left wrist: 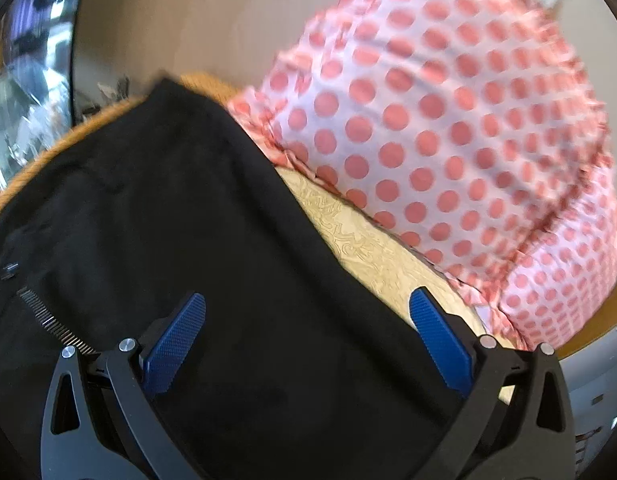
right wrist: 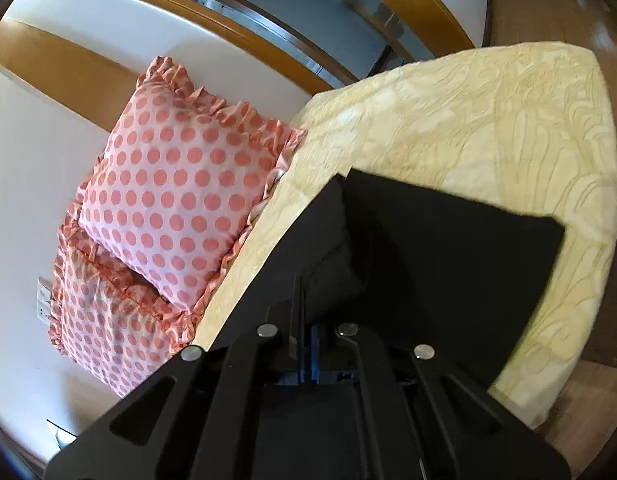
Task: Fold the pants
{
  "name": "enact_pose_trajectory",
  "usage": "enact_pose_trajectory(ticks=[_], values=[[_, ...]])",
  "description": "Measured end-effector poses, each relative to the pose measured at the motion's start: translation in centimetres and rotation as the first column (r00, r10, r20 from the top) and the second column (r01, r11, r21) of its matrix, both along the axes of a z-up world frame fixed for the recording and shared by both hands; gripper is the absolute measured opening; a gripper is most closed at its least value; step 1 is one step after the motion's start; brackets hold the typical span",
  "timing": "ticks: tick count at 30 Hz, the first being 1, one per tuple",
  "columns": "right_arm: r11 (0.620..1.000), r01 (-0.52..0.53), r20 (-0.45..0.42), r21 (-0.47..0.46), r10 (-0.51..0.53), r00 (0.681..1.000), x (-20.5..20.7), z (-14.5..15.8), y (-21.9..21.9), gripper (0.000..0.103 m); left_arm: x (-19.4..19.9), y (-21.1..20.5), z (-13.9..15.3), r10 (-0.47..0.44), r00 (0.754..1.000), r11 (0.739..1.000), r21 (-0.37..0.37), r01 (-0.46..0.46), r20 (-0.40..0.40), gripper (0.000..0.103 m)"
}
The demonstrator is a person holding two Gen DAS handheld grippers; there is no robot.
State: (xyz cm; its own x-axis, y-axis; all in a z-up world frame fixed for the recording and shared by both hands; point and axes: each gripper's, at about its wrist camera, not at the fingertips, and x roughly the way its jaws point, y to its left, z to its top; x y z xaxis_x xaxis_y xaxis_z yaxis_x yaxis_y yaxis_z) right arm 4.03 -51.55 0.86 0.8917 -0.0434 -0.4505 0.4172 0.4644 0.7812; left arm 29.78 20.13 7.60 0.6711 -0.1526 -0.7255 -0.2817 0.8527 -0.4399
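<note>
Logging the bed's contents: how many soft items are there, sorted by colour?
Black pants: 1
Pink dotted pillows: 2
Yellow bedspread: 1
Total: 4

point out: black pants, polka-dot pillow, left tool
black pants (left wrist: pixel 168 220), left wrist view, flat middle of the fabric
polka-dot pillow (right wrist: pixel 176 196), right wrist view, centre of its face
left tool (left wrist: pixel 306 316), left wrist view, midway between tips

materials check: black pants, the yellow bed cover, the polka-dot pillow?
Black pants: matte woven cloth, likely suiting or cotton blend; no sheen, crisp folded edges, metal zipper teeth.
Yellow bed cover: looks like jacquard or embossed fabric; tone-on-tone leaf pattern, slight sheen.
Polka-dot pillow: thin, smooth fabric, possibly satin or polyester; soft gloss, gathered ruffle edge. Exact fibres can't be told.
</note>
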Motion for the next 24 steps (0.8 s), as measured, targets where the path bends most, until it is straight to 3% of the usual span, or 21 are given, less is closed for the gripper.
enact_pose_trajectory(ticks=[4,5,6,8,9,12,15,18,22,24], values=[[1.000,-0.007,-0.002,0.021,0.007,1.000,0.0,-0.6,-0.3,0.001,4.7,0.0,-2.3,0.058,0.993,0.998,0.026,-0.056,-0.101,0.099],[1.000,-0.009,-0.003,0.020,0.009,1.000,0.1,-0.6,-0.3,0.002,5.7,0.1,-2.9,0.077,0.989,0.997,0.035,-0.073,-0.128,0.088],[1.000,-0.012,0.000,0.019,0.012,1.000,0.2,-0.6,-0.4,0.002,6.5,0.2,-3.4,0.082,0.986,0.997,0.029,-0.078,-0.144,0.068],[1.000,-0.021,0.006,0.021,0.021,1.000,0.4,-0.4,-0.6,0.002,7.7,0.6,-4.2,0.087,0.983,0.996,0.028,-0.084,-0.160,0.043],[0.999,-0.026,0.010,0.019,0.026,1.000,0.6,-0.1,-0.6,0.002,7.8,0.7,-3.9,0.093,0.985,0.995,0.044,-0.088,-0.148,0.020],[0.999,-0.036,0.027,-0.002,0.036,0.999,0.6,0.8,-0.8,0.002,5.5,1.9,-2.8,0.110,0.986,0.994,-0.014,-0.113,-0.122,0.015],[0.999,-0.033,0.040,-0.037,0.034,0.999,0.0,1.7,-1.1,0.002,-0.9,3.0,0.6,0.111,0.994,0.994,-0.017,-0.111,0.007,0.013],[0.998,-0.007,0.035,-0.058,0.009,0.999,-0.9,1.8,-1.6,0.002,-10.5,3.6,2.3,0.112,0.986,0.993,0.012,-0.114,0.120,0.014],[0.999,0.033,0.006,-0.030,-0.032,0.999,-1.7,0.5,-2.7,0.002,-23.0,3.1,-1.1,0.151,0.983,0.988,0.026,-0.155,0.101,0.014],[0.999,0.039,-0.031,-0.022,-0.040,0.999,-1.8,-0.3,-3.0,0.002,-25.3,2.8,-2.9,0.165,0.983,0.985,0.036,-0.169,0.078,0.014]])
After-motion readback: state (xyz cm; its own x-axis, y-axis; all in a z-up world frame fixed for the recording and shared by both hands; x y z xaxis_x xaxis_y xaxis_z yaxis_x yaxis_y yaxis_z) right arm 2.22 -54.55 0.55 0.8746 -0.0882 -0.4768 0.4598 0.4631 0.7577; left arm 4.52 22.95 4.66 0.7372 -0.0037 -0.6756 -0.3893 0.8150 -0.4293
